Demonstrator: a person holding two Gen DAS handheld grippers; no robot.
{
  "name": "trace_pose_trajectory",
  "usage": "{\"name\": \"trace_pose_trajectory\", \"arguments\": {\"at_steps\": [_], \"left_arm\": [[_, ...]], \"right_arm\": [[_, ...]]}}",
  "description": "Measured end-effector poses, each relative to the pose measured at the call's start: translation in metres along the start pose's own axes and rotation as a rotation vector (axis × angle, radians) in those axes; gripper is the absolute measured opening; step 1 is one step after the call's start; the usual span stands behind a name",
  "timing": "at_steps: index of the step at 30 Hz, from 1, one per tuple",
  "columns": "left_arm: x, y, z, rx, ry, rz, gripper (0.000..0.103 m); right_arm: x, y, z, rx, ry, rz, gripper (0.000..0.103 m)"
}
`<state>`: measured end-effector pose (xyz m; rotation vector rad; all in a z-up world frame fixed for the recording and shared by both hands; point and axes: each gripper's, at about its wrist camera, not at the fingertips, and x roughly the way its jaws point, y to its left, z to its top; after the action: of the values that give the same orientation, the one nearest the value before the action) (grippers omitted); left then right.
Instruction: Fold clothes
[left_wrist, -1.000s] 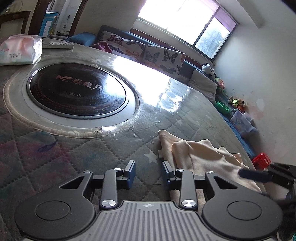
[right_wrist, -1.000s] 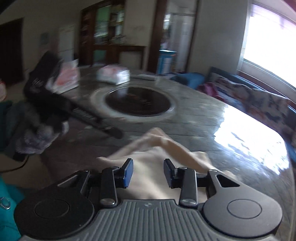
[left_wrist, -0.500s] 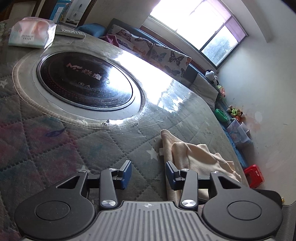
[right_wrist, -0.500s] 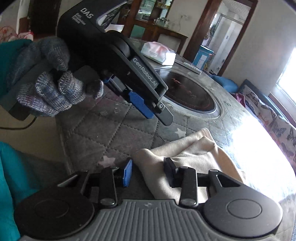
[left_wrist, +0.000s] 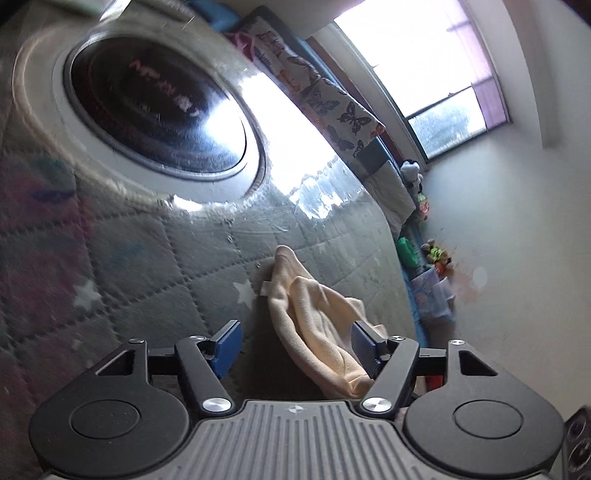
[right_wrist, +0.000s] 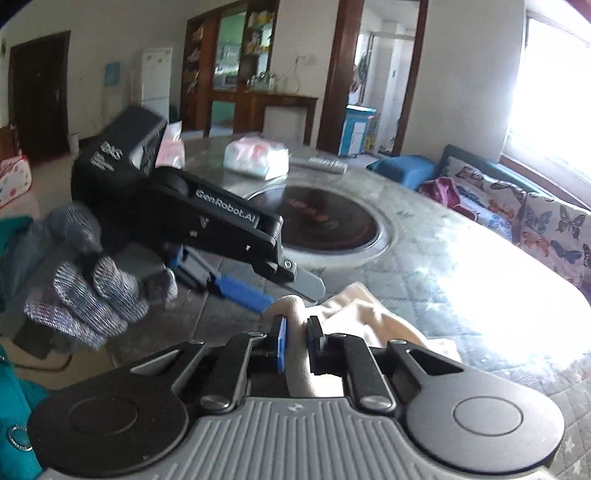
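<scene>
Left claw (left_wrist: 295, 345): spread wide, holding nothing; hovers over the near end of the cream garment (left_wrist: 317, 317). Garment lies bunched on the quilted tabletop (left_wrist: 147, 258) near its right edge, long axis running away from the claw toward the dark round inset (left_wrist: 155, 110). Cloth sits off-centre, against the right finger.

Right claw (right_wrist: 295, 341): narrowed onto a raised fold of the garment (right_wrist: 373, 321), cloth pinched between the pads.

Judgement: left claw is poised to grip the same end.

Containers: none in play.
</scene>
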<state>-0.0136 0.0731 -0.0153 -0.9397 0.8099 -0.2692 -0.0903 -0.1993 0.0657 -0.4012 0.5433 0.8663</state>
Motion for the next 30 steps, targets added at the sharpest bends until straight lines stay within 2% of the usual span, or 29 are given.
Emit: {"name": "trace_pose_trajectory", "arguments": {"at_steps": [4, 7, 9, 10, 12, 16, 20, 25, 27, 30], "left_arm": [[0.019, 0.004, -0.001, -0.123, 0.039, -0.054, 0.068], [0.027, 0.003, -0.001, -0.138, 0.038, -0.081, 0.065], [0.032, 0.005, 0.0, -0.144, 0.054, -0.093, 0.04], [0.035, 0.005, 0.001, -0.141, 0.059, -0.089, 0.035], [0.038, 0.01, 0.001, -0.136, 0.064, -0.075, 0.018], [0.039, 0.019, 0.001, -0.134, 0.06, -0.067, 0.014], [0.037, 0.014, -0.002, -0.068, 0.048, -0.051, 0.014], [0.036, 0.003, -0.005, 0.017, 0.03, -0.028, 0.014], [0.036, 0.0, -0.007, 0.039, 0.024, -0.016, 0.014], [0.039, -0.005, -0.008, 0.066, 0.022, 0.006, 0.014]], "right_arm": [[-0.005, -0.007, 0.0, 0.017, -0.015, -0.005, 0.01], [-0.009, -0.008, -0.002, 0.027, -0.019, 0.005, 0.009], [-0.011, -0.008, -0.004, 0.034, -0.017, 0.022, 0.009], [-0.012, -0.008, -0.005, 0.04, -0.016, 0.039, 0.009], [-0.012, -0.009, -0.007, 0.042, -0.019, 0.051, 0.01], [-0.017, -0.015, -0.014, 0.076, -0.033, 0.039, 0.017], [-0.033, -0.037, -0.035, 0.194, -0.034, -0.09, 0.021], [-0.05, -0.082, -0.073, 0.356, 0.017, -0.301, 0.021], [-0.054, -0.098, -0.086, 0.408, 0.031, -0.359, 0.021], [-0.059, -0.128, -0.112, 0.512, 0.032, -0.43, 0.032]]}}
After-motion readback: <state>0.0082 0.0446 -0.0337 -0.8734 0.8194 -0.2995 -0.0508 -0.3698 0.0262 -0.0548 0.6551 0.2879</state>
